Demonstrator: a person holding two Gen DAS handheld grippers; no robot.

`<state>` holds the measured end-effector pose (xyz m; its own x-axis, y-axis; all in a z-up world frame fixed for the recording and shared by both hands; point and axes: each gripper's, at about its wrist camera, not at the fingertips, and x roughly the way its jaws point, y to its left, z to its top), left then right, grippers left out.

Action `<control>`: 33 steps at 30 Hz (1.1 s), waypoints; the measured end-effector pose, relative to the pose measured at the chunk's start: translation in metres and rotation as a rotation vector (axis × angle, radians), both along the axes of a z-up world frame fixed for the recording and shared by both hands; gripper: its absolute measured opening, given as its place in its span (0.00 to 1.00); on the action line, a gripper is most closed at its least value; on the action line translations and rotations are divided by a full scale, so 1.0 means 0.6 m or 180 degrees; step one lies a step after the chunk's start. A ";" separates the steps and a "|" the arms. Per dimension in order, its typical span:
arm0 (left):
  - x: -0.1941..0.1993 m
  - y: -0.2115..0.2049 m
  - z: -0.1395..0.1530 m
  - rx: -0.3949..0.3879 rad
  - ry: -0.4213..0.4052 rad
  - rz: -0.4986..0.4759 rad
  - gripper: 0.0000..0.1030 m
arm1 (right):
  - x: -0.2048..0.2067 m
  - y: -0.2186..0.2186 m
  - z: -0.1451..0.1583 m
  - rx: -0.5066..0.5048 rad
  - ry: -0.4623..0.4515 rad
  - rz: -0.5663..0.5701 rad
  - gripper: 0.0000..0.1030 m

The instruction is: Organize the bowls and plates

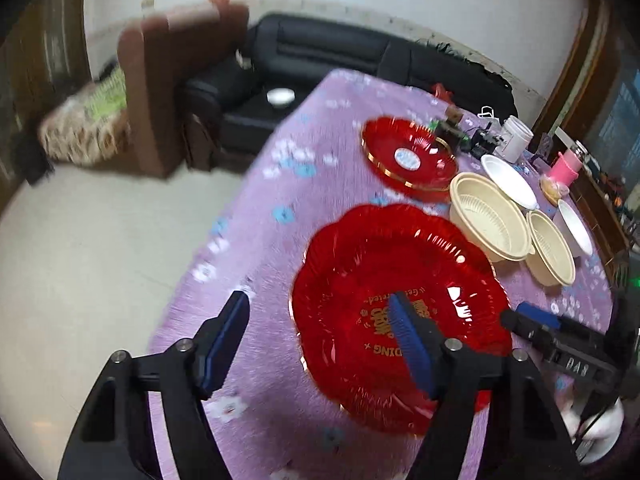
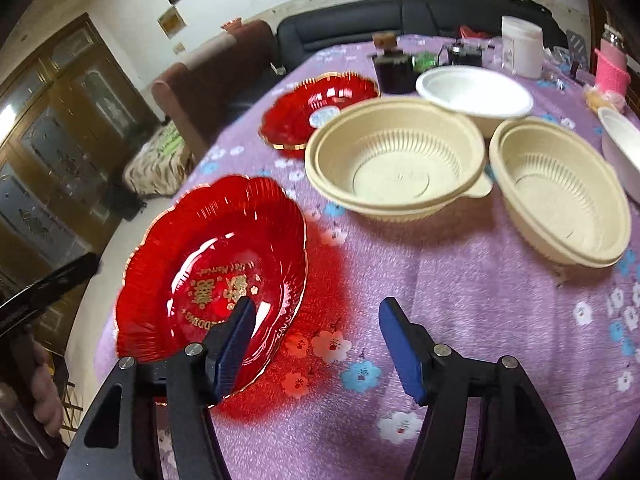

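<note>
A large red scalloped plate [image 1: 400, 312] with gold lettering lies near the table's edge; it also shows in the right wrist view [image 2: 212, 272]. My left gripper [image 1: 320, 320] is open, its right finger over the plate's middle and its left finger off the plate's left side. My right gripper [image 2: 316, 320] is open, its left finger over the plate's near rim; it also shows in the left wrist view [image 1: 536, 316]. A smaller red plate [image 1: 408, 156] [image 2: 316, 108] lies farther back. Two beige bowls [image 2: 396, 168] [image 2: 560, 192] and two white bowls [image 2: 476, 88] [image 2: 624, 148] stand beyond.
The table has a purple flowered cloth [image 2: 460, 280]. At the back stand a white jar [image 2: 522, 46], a pink cup [image 2: 610, 68] and dark small items [image 2: 394, 66]. A black sofa [image 1: 320, 64] and a brown chair [image 1: 168, 92] are beyond the table's edge.
</note>
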<state>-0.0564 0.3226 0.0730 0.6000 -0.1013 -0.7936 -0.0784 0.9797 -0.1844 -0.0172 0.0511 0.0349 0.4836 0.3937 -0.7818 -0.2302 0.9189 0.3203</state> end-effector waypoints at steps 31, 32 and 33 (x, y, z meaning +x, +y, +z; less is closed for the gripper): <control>0.035 -0.014 -0.043 0.0012 0.0109 0.0112 0.34 | -0.009 0.070 -0.015 -0.0218 -0.0117 0.0137 0.17; 0.036 -0.015 -0.048 0.0014 0.0127 0.0115 0.34 | -0.008 0.070 -0.020 -0.0217 -0.0095 0.0135 0.17; 0.037 -0.016 -0.054 0.0021 0.0155 0.0123 0.34 | -0.005 0.069 -0.026 -0.0213 -0.0073 0.0133 0.17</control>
